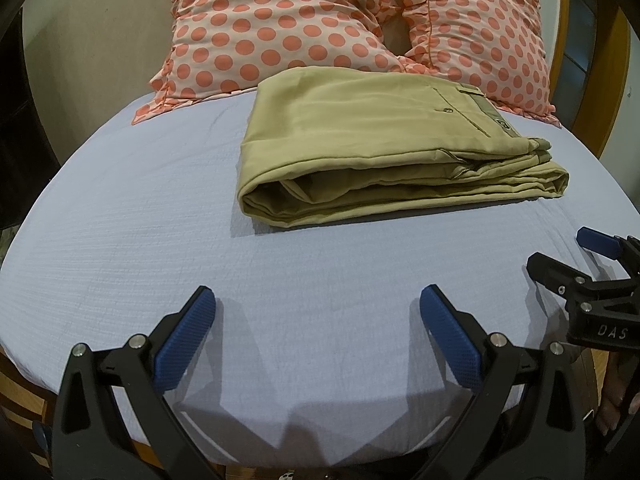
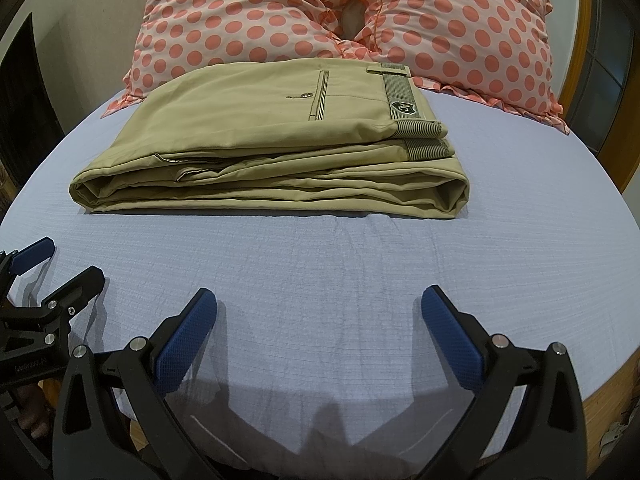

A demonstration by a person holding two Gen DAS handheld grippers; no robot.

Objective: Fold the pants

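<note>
- The khaki pants [image 2: 264,136] lie on the light blue bedsheet [image 2: 360,272] as a compact folded stack, just in front of the polka-dot pillows [image 2: 320,12], with the back pocket button [image 2: 306,96] and the striped waistband [image 2: 402,96] facing up.
- My left gripper [image 1: 316,320] hangs over the sheet on the near side of the pants, well apart from them, fingers spread wide and holding nothing.
- My right gripper [image 2: 320,320] sits the same way, on the near side of the pants, jaws parted and empty; in the left wrist view it shows at the far right edge.
- I judge the folding nearly or fully done, so the step in hand is checking and tidying, not another fold.
- The layers at the near edge of the pants look slightly uneven, with one hem [image 2: 188,172] curling out of the stack. If I fix it, I come in low along the sheet and nudge that edge flush rather than pinch it.
- I keep both grippers clear of the top layer, since dragging it could pull the waistband off the layers under it.
- Any press should go straight down on the pants, near the folded end [image 2: 456,192], so the stack does not slide toward the pillows.
</note>
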